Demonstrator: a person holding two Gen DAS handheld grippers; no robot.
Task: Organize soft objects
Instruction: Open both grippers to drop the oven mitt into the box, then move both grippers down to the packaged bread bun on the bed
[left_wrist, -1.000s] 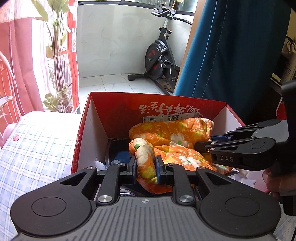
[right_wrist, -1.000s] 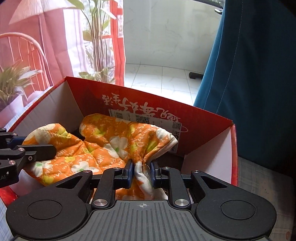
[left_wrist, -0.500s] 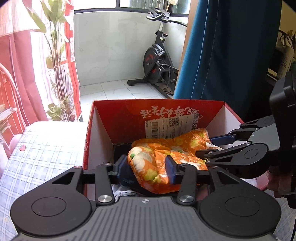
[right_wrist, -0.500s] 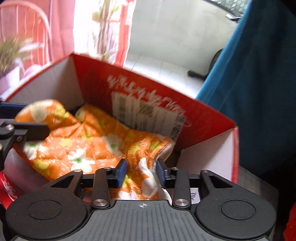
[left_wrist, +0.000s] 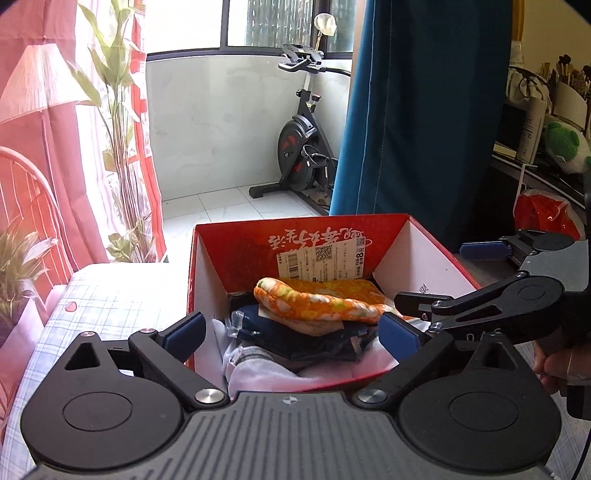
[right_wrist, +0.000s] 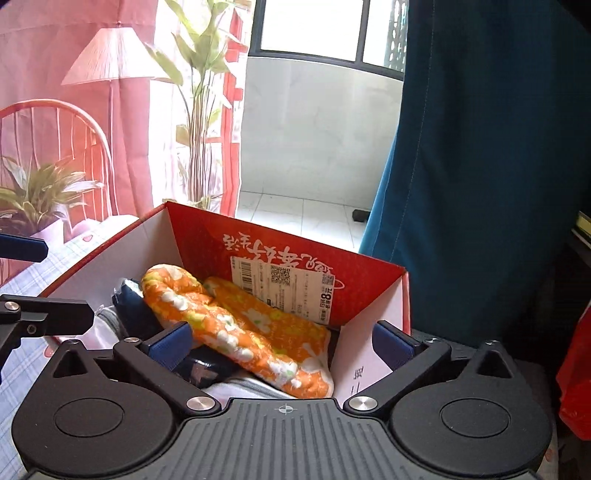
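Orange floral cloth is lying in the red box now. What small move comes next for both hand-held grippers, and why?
Probably lift both clear of the red box. The orange floral cloth lies on the dark bundle, and the left hand-held gripper and right hand-held gripper, jaws opening, press nothing.

Left claw (left_wrist: 291, 334): matte black body, ribbed grey-black deck with small white crosshair mark at centre. Two round recessed discs, one each side. Angled black link arms with triangular cut-outs, silver screw heads at pivots. Fingers (left_wrist: 184, 330) tipped with blue pads.

Right claw (right_wrist: 282, 345): same build; black ribbed deck, crosshair mark, twin discs, silver screws, blue pads. Seen side-on from left wrist view: faint pale lettering on black side arm.

Hand (left_wrist: 559, 365): only part visible at frame edge.
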